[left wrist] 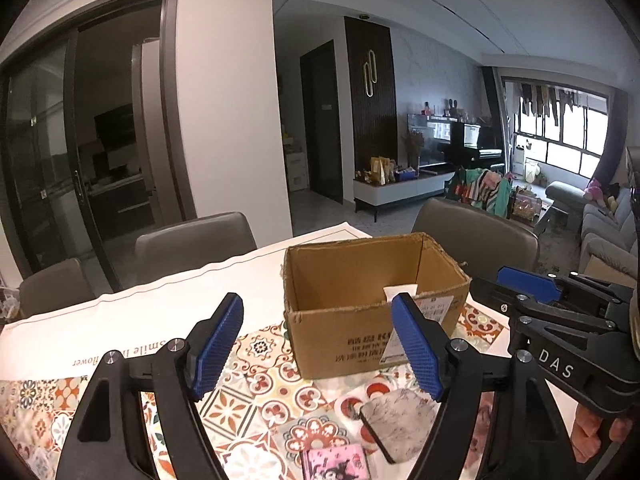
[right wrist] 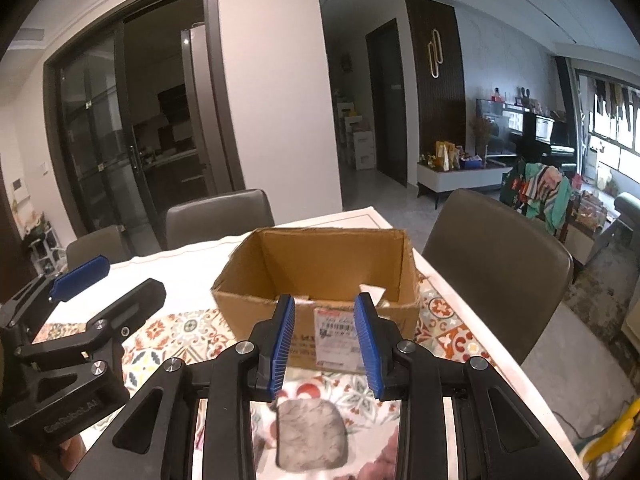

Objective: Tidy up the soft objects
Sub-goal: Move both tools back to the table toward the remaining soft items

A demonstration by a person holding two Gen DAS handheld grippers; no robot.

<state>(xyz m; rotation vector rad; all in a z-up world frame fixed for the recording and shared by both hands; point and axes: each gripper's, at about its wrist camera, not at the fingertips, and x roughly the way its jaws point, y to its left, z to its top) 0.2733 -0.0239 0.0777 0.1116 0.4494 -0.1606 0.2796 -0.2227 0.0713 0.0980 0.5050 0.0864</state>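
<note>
An open cardboard box [left wrist: 360, 308] [right wrist: 320, 272] stands on the patterned tablecloth [left wrist: 256, 364], its top empty apart from a white slip [left wrist: 400, 291] inside. In front of it lies a grey marbled soft pad [left wrist: 396, 420] [right wrist: 310, 436]. A pink printed item [left wrist: 336, 462] lies near the bottom edge. My left gripper [left wrist: 320, 344] [right wrist: 108, 288] hovers before the box, open wide, with nothing between its blue pads. My right gripper [right wrist: 326, 344] [left wrist: 520, 292] hangs above the grey pad, jaws partly apart and empty.
Grey chairs [left wrist: 196, 240] [right wrist: 496, 248] stand along the table's far side and right side. A white cloth [left wrist: 160, 304] covers the far half of the table. The table's right edge [right wrist: 500, 344] drops to the floor. A pinkish soft thing [right wrist: 384, 456] lies right of the grey pad.
</note>
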